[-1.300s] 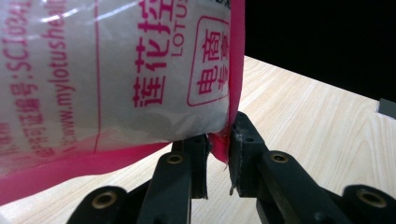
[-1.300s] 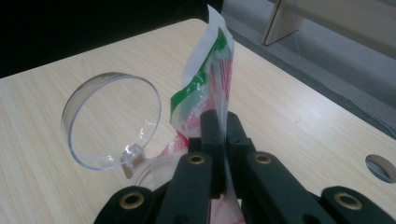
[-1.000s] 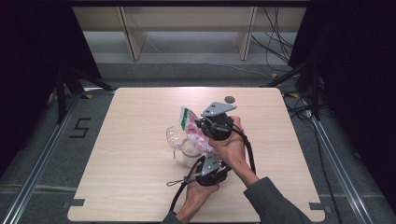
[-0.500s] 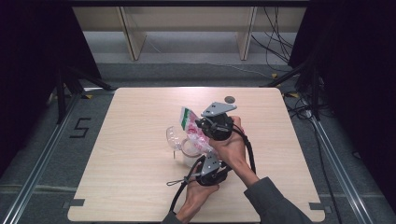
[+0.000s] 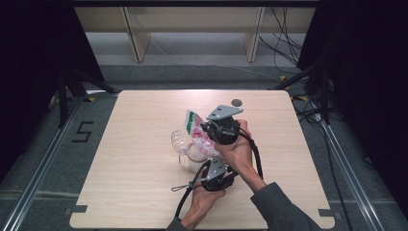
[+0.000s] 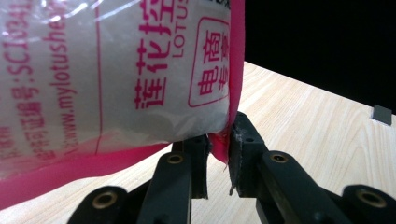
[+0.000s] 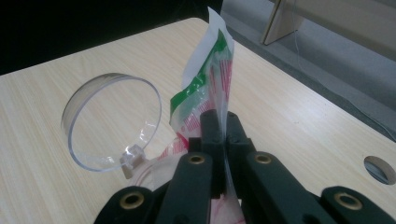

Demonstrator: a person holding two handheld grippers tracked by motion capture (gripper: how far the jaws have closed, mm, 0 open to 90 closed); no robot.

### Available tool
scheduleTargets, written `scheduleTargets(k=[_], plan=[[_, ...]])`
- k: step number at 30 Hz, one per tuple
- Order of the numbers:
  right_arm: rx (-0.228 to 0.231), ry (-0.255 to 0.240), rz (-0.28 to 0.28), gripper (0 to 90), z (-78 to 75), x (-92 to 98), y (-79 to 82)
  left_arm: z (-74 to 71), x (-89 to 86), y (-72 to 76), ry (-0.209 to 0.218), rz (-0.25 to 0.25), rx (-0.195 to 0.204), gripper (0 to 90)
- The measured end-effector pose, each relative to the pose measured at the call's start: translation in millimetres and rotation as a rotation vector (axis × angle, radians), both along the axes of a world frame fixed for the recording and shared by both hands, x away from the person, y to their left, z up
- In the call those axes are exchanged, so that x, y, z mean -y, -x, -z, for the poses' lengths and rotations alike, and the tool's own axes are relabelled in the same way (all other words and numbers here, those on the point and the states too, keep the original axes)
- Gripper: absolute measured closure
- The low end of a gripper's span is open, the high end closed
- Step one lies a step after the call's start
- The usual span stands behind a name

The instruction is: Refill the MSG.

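Pouch [image 5: 196, 126] of white powder or grain, pink-edged with a green and white top, is up off the tabletop [image 5: 130, 183] near its middle, pinned from two sides! In the high view the right gripper [image 5: 208, 129] sits at the far end of the pouch, the person's right hand [image 5: 239, 153] wrapped around its body, while the left gripper [image 5: 206, 166] comes in from the near side, gripped by the left hand [image 5: 204, 204]. Look along the right gripper [image 7: 222, 122] and its black jaws are squeezed nearly together on the thin plastic just below the pouch's [image 7: 210, 77] green band, the top of the pack standing up above them. Over on the left gripper [image 6: 218, 149], the jaws are drawn narrow and nip the pink seam at the lower corner of the pouch [image 6: 116, 70], pink printed lettering looming large above. Just beside the pouch a clear round container [image 5: 179, 143] lies on its side, its open lid [image 7: 114, 122] facing the right gripper view. A small dark round hole [image 5: 236, 102] marks the tabletop's far edge.
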State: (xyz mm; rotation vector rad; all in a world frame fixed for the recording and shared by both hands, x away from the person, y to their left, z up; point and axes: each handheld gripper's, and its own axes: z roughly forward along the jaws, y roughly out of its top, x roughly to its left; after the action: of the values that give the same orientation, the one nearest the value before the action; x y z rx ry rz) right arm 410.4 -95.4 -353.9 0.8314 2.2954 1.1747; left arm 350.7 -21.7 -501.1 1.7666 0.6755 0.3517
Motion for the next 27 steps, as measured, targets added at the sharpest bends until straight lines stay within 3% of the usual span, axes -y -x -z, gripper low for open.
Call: scheduleTargets(k=[20,27], plan=[[0.025,0.013,-0.009,90.0,-0.1,-4.3,-0.7,-1.4,-0.2,-2.1,0.011,0.002,0.002,78.7],[0.007,0.010,-0.005,90.0,-1.2,-5.7,0.0,-2.1,-1.0,-2.9,0.012,0.001,0.000,78.7]])
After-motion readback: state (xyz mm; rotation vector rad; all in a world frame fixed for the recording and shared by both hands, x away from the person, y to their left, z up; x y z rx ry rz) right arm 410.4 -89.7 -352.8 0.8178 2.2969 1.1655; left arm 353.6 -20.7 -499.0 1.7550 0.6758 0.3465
